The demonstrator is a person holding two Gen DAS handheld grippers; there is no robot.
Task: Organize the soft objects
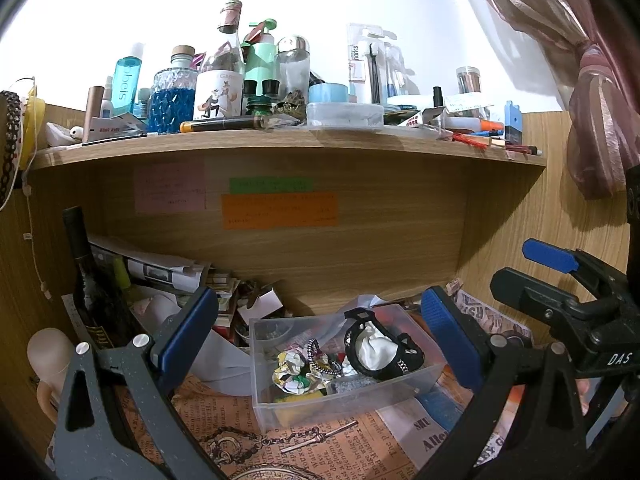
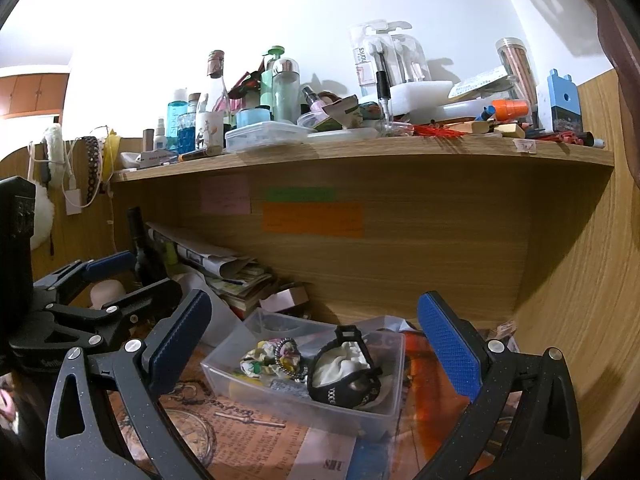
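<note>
A clear plastic box stands on the desk under the shelf. In it lie a black-and-white soft piece, a floral scrunchie and a beaded band. My left gripper is open and empty, its jaws on either side of the box, held back from it. My right gripper is open and empty, also facing the box from a little further right. Each gripper shows in the other's view: the right one and the left one.
A wooden shelf above is crowded with bottles, jars and pens. A dark wine bottle, papers and small boxes fill the back left. Sticky notes are on the back panel. Printed paper covers the desk; a curtain hangs right.
</note>
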